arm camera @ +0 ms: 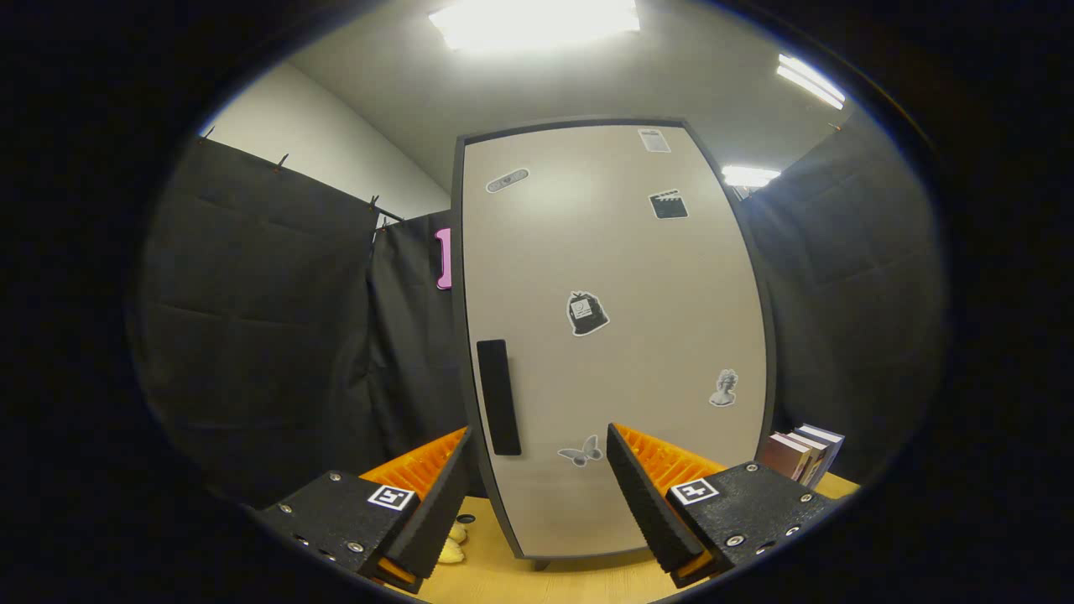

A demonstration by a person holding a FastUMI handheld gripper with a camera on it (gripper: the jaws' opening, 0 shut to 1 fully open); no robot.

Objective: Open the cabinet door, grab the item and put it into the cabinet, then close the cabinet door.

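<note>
The tall grey-beige cabinet [617,335] with a dark frame stands upright on the pale wooden surface [537,583], and its door is shut. A black vertical bar handle [498,397] sits low on the door's left side, and small stickers are scattered over the panel, among them a butterfly [581,454] near the bottom and a bust figure [724,388] toward the right edge.

The gripper [537,445] is held spread wide in front of the door, its two fingers apart with nothing between them. The handle and the butterfly sticker lie beyond the gap, the handle closer to the left finger [436,495]. Whether the fingertips touch the door I cannot tell.

A small pale yellow soft item [453,544] lies on the surface just beside the cabinet's lower left corner, partly hidden behind the left finger; its shape is too covered to make out. A row of upright books [801,455] stands to the cabinet's right, beyond the right finger. Black cloth hangs around the booth, and ceiling lights glow overhead.
</note>
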